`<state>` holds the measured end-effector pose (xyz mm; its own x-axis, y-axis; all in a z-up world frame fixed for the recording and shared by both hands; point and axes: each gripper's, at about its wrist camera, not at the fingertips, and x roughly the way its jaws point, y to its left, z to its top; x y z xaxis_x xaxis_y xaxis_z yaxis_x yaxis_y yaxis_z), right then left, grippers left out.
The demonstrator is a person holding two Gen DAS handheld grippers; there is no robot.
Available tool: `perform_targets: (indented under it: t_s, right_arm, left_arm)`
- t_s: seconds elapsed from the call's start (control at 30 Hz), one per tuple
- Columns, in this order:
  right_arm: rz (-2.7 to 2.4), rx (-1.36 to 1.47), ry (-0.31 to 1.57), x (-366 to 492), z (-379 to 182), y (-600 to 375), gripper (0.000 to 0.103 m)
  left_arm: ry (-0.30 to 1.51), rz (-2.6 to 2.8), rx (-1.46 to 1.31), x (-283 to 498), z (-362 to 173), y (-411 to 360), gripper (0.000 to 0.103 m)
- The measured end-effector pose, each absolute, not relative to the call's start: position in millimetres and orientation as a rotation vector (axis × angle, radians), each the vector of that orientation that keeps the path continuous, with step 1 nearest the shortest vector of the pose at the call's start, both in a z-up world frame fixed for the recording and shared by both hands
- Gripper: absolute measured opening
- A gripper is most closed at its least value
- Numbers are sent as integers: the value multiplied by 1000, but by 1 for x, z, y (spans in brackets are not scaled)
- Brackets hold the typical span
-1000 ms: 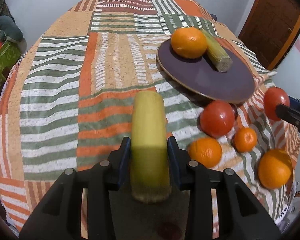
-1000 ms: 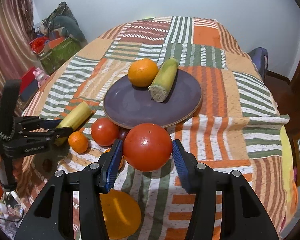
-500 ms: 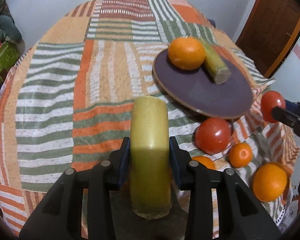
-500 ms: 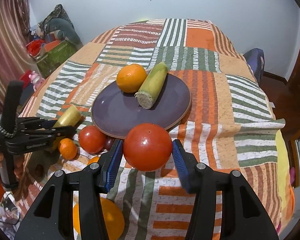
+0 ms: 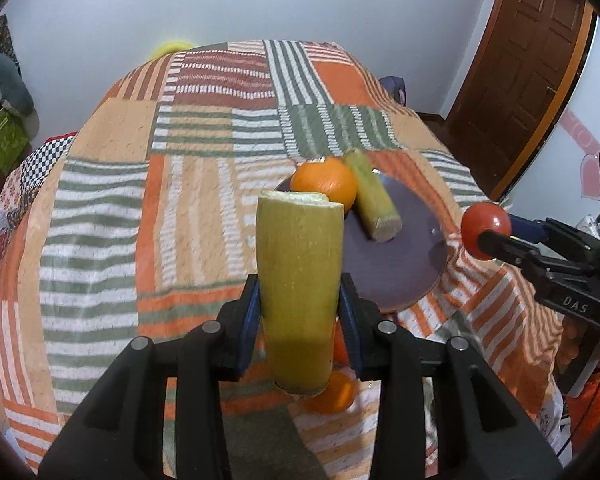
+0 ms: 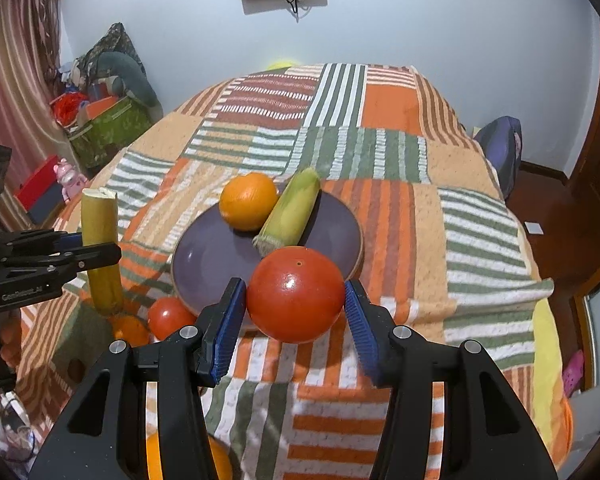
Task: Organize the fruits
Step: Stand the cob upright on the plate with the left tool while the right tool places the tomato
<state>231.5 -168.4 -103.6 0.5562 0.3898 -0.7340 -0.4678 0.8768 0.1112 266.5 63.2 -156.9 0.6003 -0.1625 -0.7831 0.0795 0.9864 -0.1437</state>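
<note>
Gripping a tomato (image 6: pixel 295 294), the right claw (image 6: pixel 295 312) may drop it; the left claw (image 5: pixel 300 320) grasps a cane piece (image 5: pixel 300 288) that may bump the plate's (image 6: pixel 204 264) orange (image 6: pixel 249 201).

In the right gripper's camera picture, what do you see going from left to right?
Yellow-green stalk piece held upright → small red tomato on the cloth → round orange on the purple plate → big red tomato between the right gripper's blue pads.
</note>
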Motion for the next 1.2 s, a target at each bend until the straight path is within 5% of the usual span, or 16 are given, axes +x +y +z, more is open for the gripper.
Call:
perform_targets:
  t_s: [1.2]
  right_arm:
    - [482, -132, 885, 317, -145, -146, 47]
  left_arm:
    - [901, -163, -45, 367, -191, 0, 37]
